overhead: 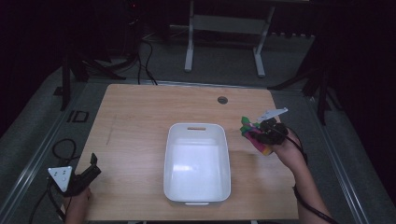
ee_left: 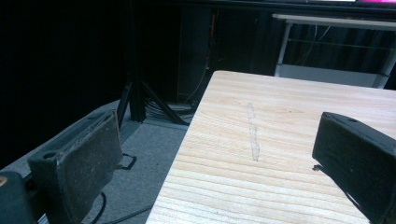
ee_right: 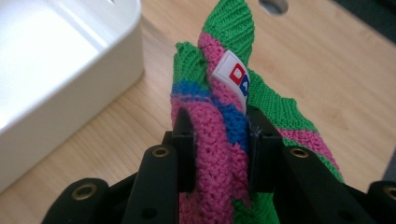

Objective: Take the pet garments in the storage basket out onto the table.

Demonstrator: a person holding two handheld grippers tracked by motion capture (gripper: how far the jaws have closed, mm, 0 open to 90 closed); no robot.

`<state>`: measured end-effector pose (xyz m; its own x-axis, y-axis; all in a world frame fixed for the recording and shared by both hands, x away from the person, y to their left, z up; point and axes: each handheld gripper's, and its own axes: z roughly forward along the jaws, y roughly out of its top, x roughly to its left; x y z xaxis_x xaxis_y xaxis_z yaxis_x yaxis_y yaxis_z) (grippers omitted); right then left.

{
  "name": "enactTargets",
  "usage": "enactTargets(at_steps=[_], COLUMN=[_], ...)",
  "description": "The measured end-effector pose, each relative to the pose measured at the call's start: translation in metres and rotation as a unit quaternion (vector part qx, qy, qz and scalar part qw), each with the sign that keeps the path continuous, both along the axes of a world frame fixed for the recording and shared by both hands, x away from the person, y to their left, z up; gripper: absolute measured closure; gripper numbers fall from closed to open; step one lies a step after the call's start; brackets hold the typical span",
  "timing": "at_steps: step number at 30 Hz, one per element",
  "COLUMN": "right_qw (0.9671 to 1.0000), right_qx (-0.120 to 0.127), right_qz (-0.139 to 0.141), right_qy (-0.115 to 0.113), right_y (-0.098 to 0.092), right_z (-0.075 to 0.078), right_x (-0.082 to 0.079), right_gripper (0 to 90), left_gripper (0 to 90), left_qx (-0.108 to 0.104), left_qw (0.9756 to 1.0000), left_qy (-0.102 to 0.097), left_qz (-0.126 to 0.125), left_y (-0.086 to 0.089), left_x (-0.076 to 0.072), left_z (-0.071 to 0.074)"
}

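Two red letters, "DA", on knitted cloth's (ee_right: 219, 126) label (ee_right: 232, 79).

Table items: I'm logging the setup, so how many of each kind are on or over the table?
White bin: 1
Striped knit cloth: 1
Total: 2

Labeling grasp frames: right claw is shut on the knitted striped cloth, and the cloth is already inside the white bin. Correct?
Not quite. The right claw is shut on the knitted striped cloth, but the cloth is not inside the white bin; it is held beside the bin, on its right, over the wooden table. The high view shows this, and the bin there looks empty.
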<state>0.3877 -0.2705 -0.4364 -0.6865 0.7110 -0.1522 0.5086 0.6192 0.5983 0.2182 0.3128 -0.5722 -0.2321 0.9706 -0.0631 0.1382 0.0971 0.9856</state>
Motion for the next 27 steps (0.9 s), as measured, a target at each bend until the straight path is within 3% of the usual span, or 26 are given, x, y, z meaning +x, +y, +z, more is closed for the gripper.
enactTargets(at_steps=[9, 23, 27], right_qw=[0.9997, 0.9974, 0.9973], right_qx=[0.001, -0.015, -0.003], right_qz=[-0.02, -0.012, -0.02], right_qy=[0.015, 0.07, 0.07], right_y=[-0.001, 0.014, 0.014], right_z=[-0.035, -0.091, -0.093], right_x=[0.015, 0.027, 0.027], right_gripper=[69.3, 67.0, 65.4], left_gripper=[1.8, 1.8, 1.9], left_qx=[-0.001, -0.001, 0.0], left_qw=[1.0, 1.0, 1.0], left_qy=[0.001, 0.001, 0.002], left_qz=[-0.001, -0.002, -0.003], left_y=[0.0, 0.0, 0.0], left_x=[0.0, 0.0, 0.0], left_z=[0.0, 0.0, 0.0])
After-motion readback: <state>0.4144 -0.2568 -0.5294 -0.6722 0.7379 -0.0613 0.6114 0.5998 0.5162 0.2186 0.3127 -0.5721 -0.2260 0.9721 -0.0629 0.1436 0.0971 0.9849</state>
